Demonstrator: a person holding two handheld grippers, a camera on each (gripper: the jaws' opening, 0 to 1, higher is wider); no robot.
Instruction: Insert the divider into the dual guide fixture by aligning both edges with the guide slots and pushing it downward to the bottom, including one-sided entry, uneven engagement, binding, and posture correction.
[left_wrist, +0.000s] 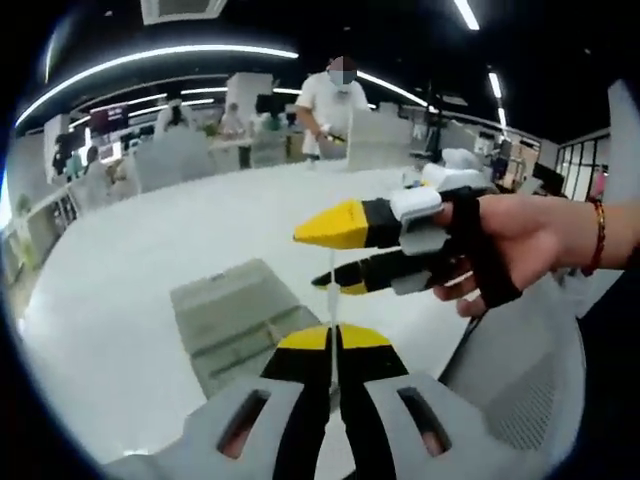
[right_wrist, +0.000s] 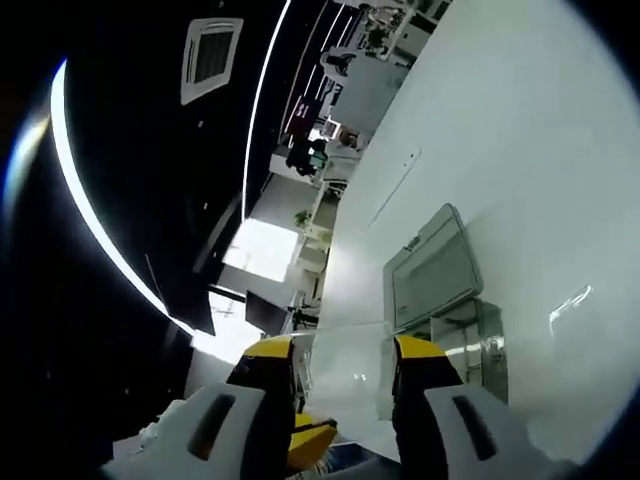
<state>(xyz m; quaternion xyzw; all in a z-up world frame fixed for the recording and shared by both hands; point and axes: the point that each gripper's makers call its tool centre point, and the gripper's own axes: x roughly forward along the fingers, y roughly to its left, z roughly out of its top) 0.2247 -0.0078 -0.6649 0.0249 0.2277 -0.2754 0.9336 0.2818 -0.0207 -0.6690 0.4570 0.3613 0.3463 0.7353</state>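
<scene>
The left gripper (left_wrist: 334, 335) and right gripper (left_wrist: 330, 255) both pinch the thin clear plastic divider (right_wrist: 345, 375); the grey slotted fixture (left_wrist: 235, 320) at 10 o'clock awaits insertion

divider (right_wrist: 345, 385): clear, glossy plastic sheet | fixture (left_wrist: 235, 320): matt grey plastic | table (left_wrist: 150, 250): smooth white, sheen | left gripper (left_wrist: 333, 338) tips: glossy yellow plastic

The left gripper view looks level and near across the white glossy worktop (left_wrist: 150, 260) toward the office. The right gripper view, rolled steeply, looks down along it. Both share the grey slotted guide fixture (left_wrist: 235, 320) (right_wrist: 435, 270).
</scene>
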